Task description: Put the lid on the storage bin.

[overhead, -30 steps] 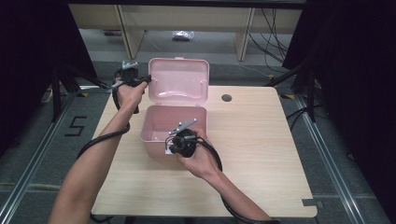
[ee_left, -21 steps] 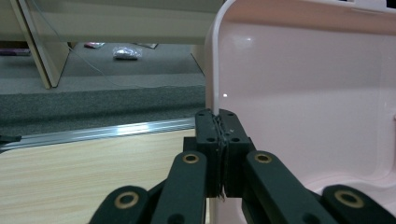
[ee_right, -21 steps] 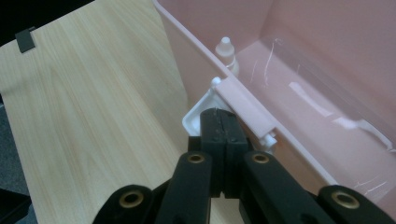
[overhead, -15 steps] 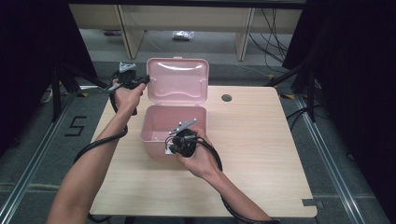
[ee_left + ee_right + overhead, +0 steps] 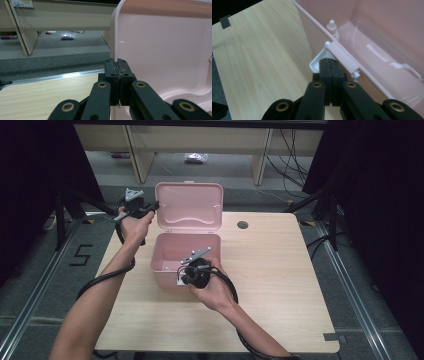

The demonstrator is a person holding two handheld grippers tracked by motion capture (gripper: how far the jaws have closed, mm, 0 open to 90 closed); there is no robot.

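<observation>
Your left gripper (image 5: 152, 208) is clamped on the left edge of the pink box lid (image 5: 190, 205), which stands upright behind the open pink box (image 5: 165, 265) at the middle of the wooden table (image 5: 280, 285). In the left gripper view the lid's rim (image 5: 113, 37) runs straight into your closed jaws. Your right gripper (image 5: 329, 65) is closed at the box's front wall, its jaws pinched on the white latch (image 5: 315, 63). A small white dropper bottle (image 5: 332, 27) stands inside the box near that wall

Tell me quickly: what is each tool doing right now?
Left tool: shut on the pink lid's edge.
Right tool: shut on the white latch at the box's front.
</observation>
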